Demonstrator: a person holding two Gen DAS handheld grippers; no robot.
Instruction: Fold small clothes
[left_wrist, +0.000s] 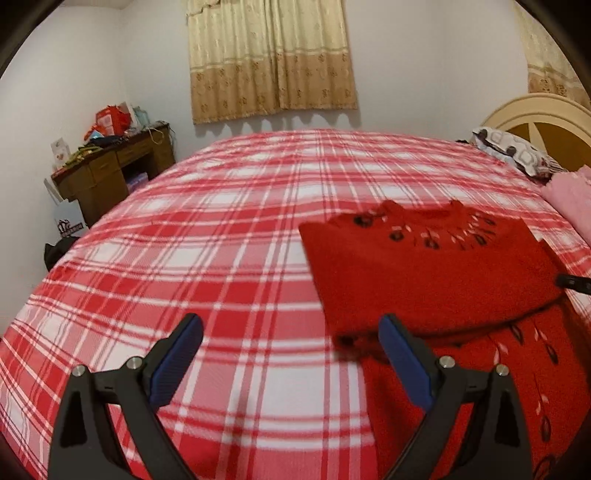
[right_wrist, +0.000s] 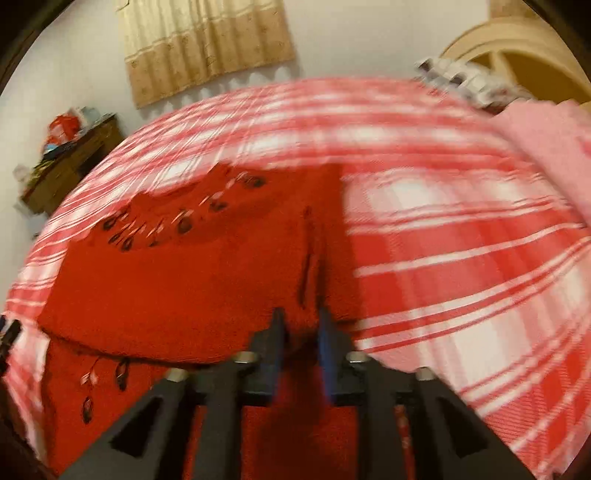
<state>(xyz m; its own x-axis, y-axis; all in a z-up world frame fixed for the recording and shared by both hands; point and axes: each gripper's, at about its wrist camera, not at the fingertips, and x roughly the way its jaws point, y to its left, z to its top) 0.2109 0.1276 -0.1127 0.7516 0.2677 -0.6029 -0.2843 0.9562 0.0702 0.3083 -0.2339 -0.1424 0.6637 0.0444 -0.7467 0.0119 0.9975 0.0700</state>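
A red knit sweater (left_wrist: 424, 273) with dark leaf embroidery lies on the red-and-white plaid bedcover (left_wrist: 221, 240). Its upper part is folded over the lower part. My left gripper (left_wrist: 291, 321) hovers open and wide over the bare cover, just left of the sweater's folded edge, with nothing between its blue pads. In the blurred right wrist view the sweater (right_wrist: 184, 288) fills the lower left. My right gripper (right_wrist: 301, 315) is at its right edge with a narrow gap between the jaws. A ridge of red fabric runs into that gap, and the pads do not visibly pinch it.
A pink cloth (left_wrist: 570, 199) lies at the bed's right side, below a patterned pillow (left_wrist: 513, 151) and a cream headboard (left_wrist: 546, 122). A cluttered wooden desk (left_wrist: 110, 173) stands in the far left corner. A beige curtain (left_wrist: 269, 59) hangs on the back wall.
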